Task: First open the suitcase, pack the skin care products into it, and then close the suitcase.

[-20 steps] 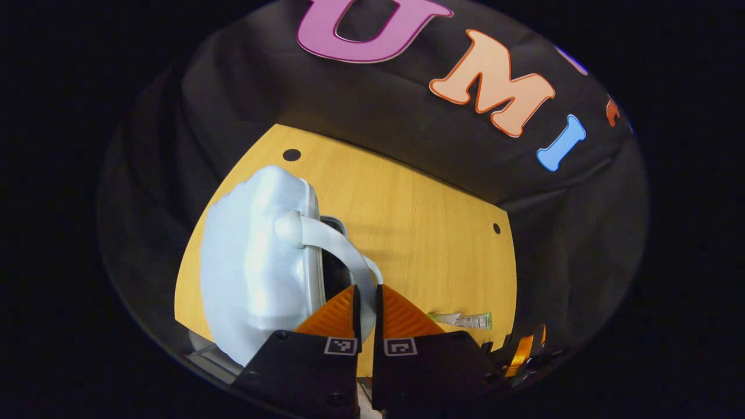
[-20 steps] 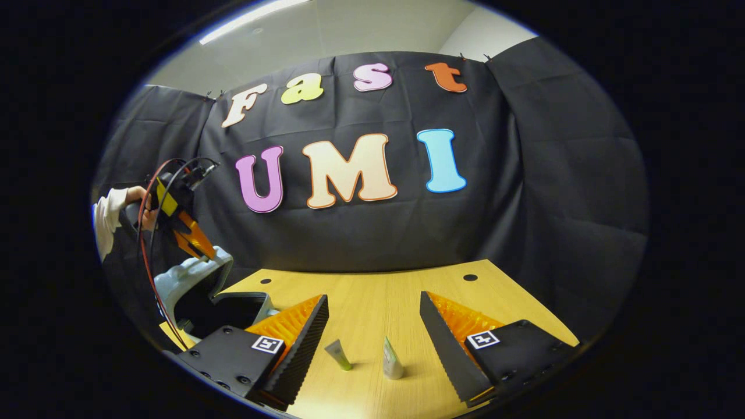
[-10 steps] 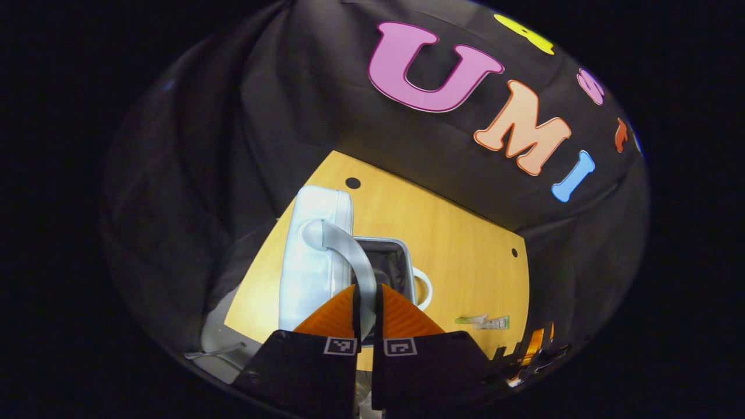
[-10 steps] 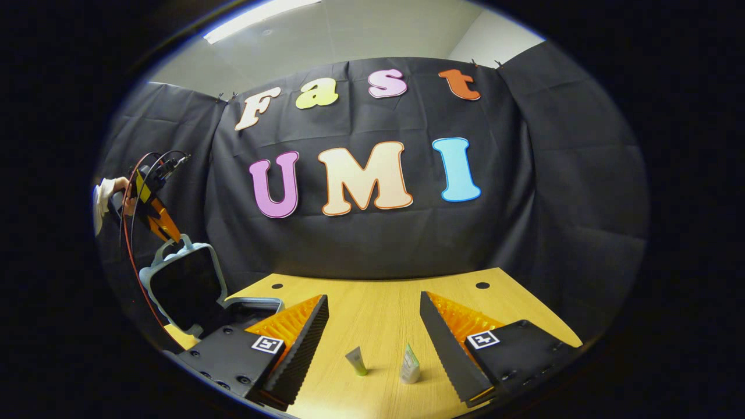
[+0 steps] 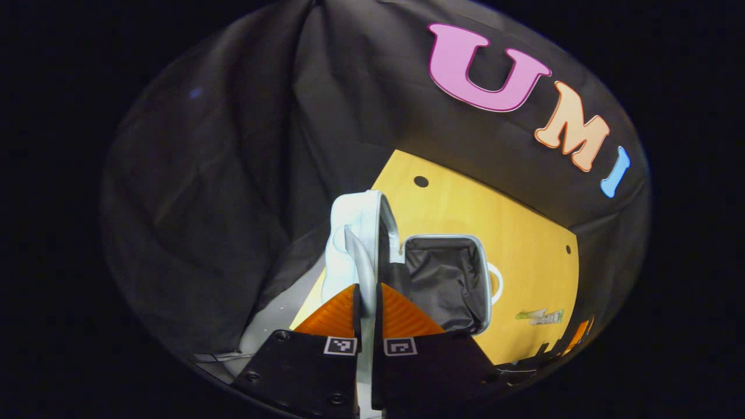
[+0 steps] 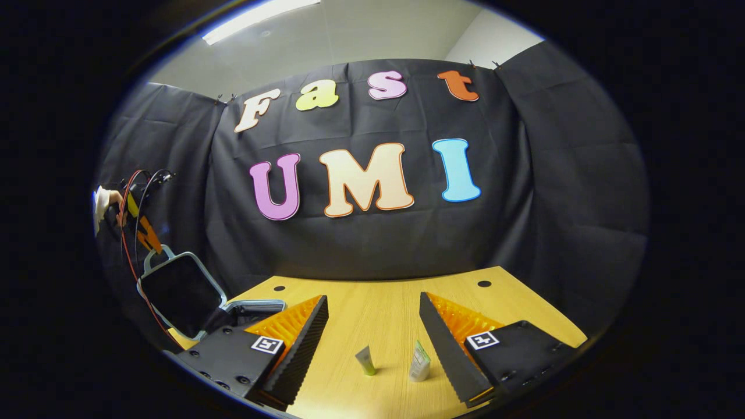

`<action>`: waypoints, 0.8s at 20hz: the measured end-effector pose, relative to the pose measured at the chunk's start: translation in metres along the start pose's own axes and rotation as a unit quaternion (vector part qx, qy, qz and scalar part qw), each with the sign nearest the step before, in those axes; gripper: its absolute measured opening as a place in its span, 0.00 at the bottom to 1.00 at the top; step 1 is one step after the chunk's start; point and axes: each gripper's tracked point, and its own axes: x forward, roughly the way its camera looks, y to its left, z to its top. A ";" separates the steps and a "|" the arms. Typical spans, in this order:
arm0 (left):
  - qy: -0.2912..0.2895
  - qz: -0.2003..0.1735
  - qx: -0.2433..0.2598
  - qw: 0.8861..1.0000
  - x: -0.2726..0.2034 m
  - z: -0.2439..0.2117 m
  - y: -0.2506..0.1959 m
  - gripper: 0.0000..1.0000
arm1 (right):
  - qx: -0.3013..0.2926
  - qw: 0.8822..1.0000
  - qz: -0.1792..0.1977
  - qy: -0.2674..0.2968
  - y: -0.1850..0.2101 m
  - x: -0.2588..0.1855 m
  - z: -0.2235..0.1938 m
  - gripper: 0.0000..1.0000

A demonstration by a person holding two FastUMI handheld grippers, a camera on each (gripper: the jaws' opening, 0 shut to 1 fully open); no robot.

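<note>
A pale blue suitcase stands open on the wooden table (image 5: 512,233). Its lid (image 5: 352,233) is raised past upright, and the black-lined lower half (image 5: 445,279) lies flat. My left gripper (image 5: 366,299) is shut on the lid's grey handle (image 5: 364,265). In the right gripper view the lid's dark inside (image 6: 177,294) faces the table, with the left gripper (image 6: 145,233) at its top. Two skin care tubes, a green-capped one (image 6: 366,361) and a white one (image 6: 419,361), stand on the table between the spread fingers of my open right gripper (image 6: 372,334). The tubes (image 5: 538,316) lie small, right of the case.
A person's hand and white sleeve (image 6: 105,201) hold the left gripper, with red and black cables (image 6: 131,233) hanging from it. Two round holes (image 6: 484,284) sit near the table's far edge. Black cloth walls close in behind and beside the table.
The left gripper has swung the suitcase lid up and back by its handle, from partly raised to fully open. The right gripper has barely moved; the tubes sit a little further right.
</note>
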 end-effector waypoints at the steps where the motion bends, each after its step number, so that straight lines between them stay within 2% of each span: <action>1: 0.005 0.009 -0.004 1.000 0.003 -0.004 0.010 0.02 | -0.001 1.000 -0.002 0.000 0.000 0.000 0.000 0.98; 2: 0.010 0.018 -0.009 1.000 0.006 -0.009 0.021 0.02 | 0.000 1.000 -0.003 0.000 0.000 0.000 0.000 0.95; 5: 0.030 0.039 -0.043 0.998 0.024 -0.031 0.055 0.02 | 0.002 1.000 -0.005 0.005 0.001 0.000 -0.004 0.98; 7: 0.044 0.046 -0.074 0.995 0.036 -0.051 0.074 0.02 | 0.003 1.000 -0.006 0.007 0.001 0.001 -0.004 0.95; 10: 0.070 0.053 -0.112 0.990 0.056 -0.088 0.098 0.00 | 0.003 1.000 -0.007 0.013 0.003 0.004 -0.006 0.98; 12: 0.087 0.068 -0.123 0.986 0.073 -0.114 0.111 0.00 | 0.004 1.000 -0.006 0.017 0.005 0.005 -0.009 0.95; 16: 0.115 0.092 -0.135 0.980 0.105 -0.155 0.122 0.00 | 0.001 1.000 -0.012 0.024 0.005 0.003 -0.014 0.98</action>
